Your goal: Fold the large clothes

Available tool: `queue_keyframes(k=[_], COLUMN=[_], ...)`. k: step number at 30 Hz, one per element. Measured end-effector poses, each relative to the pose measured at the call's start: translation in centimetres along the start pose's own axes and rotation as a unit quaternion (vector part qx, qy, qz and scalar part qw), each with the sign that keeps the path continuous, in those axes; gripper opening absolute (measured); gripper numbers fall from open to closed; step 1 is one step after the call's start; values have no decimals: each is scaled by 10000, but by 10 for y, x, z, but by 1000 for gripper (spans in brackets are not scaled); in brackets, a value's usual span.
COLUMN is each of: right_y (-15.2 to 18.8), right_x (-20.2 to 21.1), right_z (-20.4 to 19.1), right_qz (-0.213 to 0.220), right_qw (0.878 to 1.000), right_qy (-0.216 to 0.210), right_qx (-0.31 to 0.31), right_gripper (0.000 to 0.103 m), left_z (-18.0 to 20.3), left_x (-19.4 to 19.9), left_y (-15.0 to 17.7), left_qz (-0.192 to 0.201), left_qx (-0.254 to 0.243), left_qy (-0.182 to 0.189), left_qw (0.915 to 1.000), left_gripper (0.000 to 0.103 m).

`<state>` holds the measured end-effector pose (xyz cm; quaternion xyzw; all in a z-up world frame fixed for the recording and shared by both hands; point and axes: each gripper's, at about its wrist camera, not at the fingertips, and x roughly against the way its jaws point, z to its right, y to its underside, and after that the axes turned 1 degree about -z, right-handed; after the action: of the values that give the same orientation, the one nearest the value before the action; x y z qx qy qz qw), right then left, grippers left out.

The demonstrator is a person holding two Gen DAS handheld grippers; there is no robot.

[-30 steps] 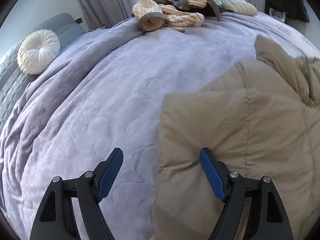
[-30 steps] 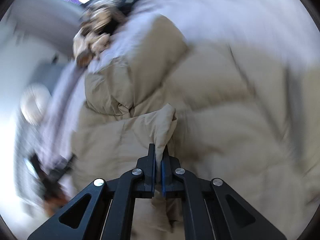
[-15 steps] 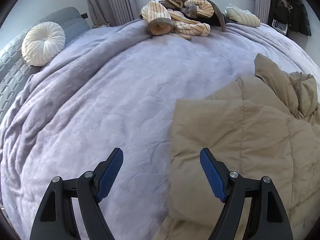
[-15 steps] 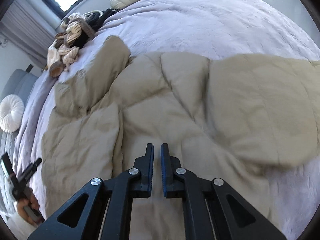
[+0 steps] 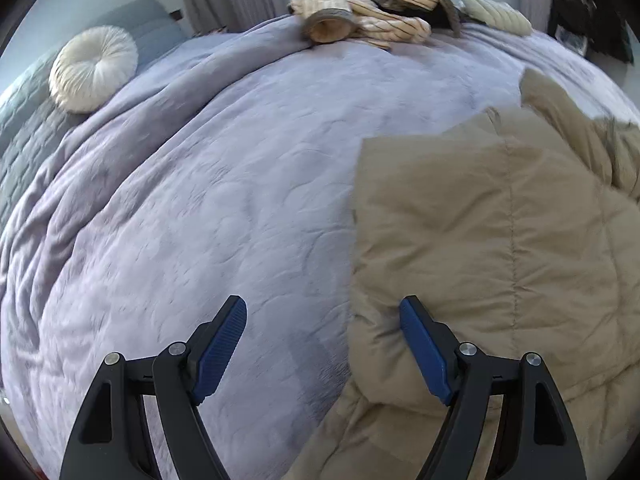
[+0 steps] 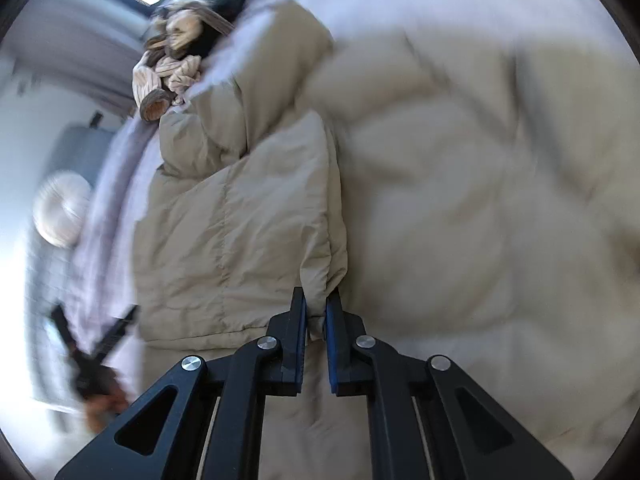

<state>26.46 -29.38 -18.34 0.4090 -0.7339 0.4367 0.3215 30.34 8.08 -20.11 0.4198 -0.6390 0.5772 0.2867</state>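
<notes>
Right wrist view: far half of puffy beige quilted jacket motion-blurred, seams unreadable. Round cream pleated cushion smeared. Left black two-finger gripper blurred, jaw state unclear there. Left wrist view: jacket cut off right and bottom.

- The puffer coat is showing a plain tan, with stitched quilting lines, ahead and right of the left gripper.
- The bedcover is showing pale lilac with a faint embossed swirl, ahead and left of that gripper.
- The round cushion is looking cream, pleated, far to the left.
- The clothes pile is showing cream with brown stripes, far ahead.
- The right gripper is showing black arms and blue pads.
</notes>
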Motion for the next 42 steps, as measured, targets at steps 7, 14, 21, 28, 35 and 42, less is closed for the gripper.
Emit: queue_keyframes(k=[7,14,21,28,35,42], right_y=[14,32,56,81,96,100], right_x=[-4,37,84,119,155,182], right_z=[28,47,78,128,215,297], right_qz=[-238,-154,-33,37,456,1041], right_qw=[9977,9966,9926,9845,9648,9345], right_qy=[-121,215,-144,-192,-71,132], right_qx=[-625,-783,-1207,-1741,-2590,-3401], right_gripper=[10,14,55,66,79,84], left_z=[4,-3,32,122,204,258], left_x=[-9,17,71,117,142,150], left_y=[-1,-6,1,34,55,58], left_qz=[-121,-105,-101,-417,-677,-830], left_qx=[68,94,-211,-747,-1220,-1465], left_qy=[-17,-42,450,1333,1849,2006], left_qw=[9999,9999,9987,9874,9728,9651], left_gripper=[80,80,80,80,80,80])
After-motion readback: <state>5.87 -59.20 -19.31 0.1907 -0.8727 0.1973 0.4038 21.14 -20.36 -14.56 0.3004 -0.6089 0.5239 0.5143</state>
